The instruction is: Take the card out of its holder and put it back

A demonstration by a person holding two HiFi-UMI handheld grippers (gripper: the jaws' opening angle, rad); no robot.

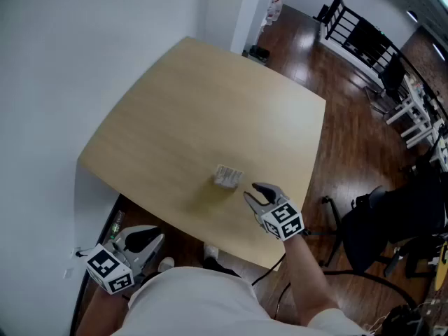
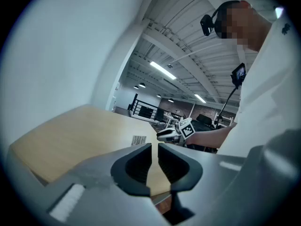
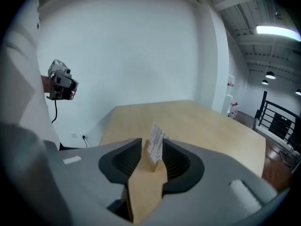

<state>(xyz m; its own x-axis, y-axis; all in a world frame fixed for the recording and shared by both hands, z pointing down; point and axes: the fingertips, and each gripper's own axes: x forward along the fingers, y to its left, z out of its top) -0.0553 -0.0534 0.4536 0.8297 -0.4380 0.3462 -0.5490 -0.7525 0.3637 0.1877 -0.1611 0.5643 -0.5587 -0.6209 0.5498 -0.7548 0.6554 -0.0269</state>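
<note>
A white printed card [image 1: 227, 176] stands upright in a small holder [image 3: 146, 150] near the front of the light wooden table [image 1: 210, 103]. My right gripper [image 1: 250, 192] hovers just right of the card, open; in the right gripper view the card [image 3: 156, 142] shows ahead between the spread jaws, apart from both pads. My left gripper [image 1: 155, 242] hangs below the table's near-left edge, far from the card, its jaws close together with nothing between them. In the left gripper view the card [image 2: 138, 140] and the right gripper [image 2: 169, 134] lie across the table.
A white wall runs along the table's left side. Dark wooden floor, a black office chair [image 1: 392, 215] and cables lie to the right. The person's white-shirted body fills the bottom of the head view.
</note>
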